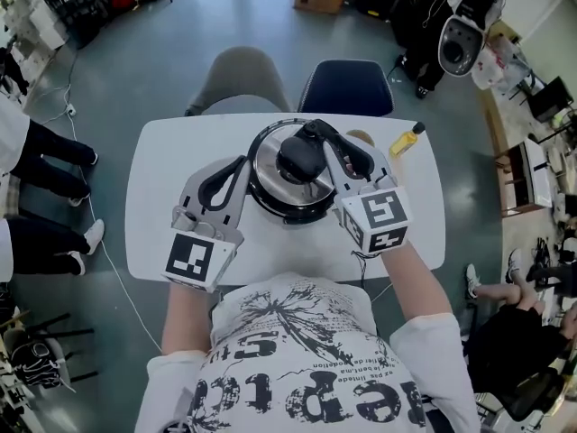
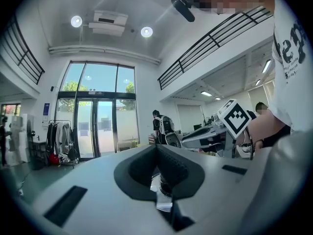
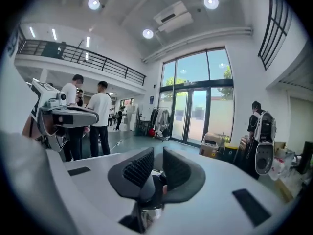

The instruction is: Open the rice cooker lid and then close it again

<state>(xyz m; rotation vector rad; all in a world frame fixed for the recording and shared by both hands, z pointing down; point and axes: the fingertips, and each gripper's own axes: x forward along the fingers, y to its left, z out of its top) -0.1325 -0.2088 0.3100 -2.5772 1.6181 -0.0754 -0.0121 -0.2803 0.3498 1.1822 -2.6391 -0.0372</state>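
The rice cooker (image 1: 270, 180) stands in the middle of the white table (image 1: 171, 179); from the head view I see its round steel top with a black knob (image 1: 300, 158) at the centre. Whether the lid is up or down I cannot tell. My right gripper (image 1: 320, 132) hovers over the cooker's right half, just beside the knob. In its own view the right gripper (image 3: 157, 153) points about level into the room, shut to a thin slit with nothing between the pads. My left gripper (image 1: 236, 165) waits at the cooker's left side, and in its own view the left gripper (image 2: 157, 148) is shut and empty.
A yellow bottle (image 1: 406, 140) lies on the table at the back right. Behind the table stand a grey chair (image 1: 243, 79) and a dark blue chair (image 1: 347, 87). People stand on the floor to the left (image 1: 36, 152). A cable runs along the floor there.
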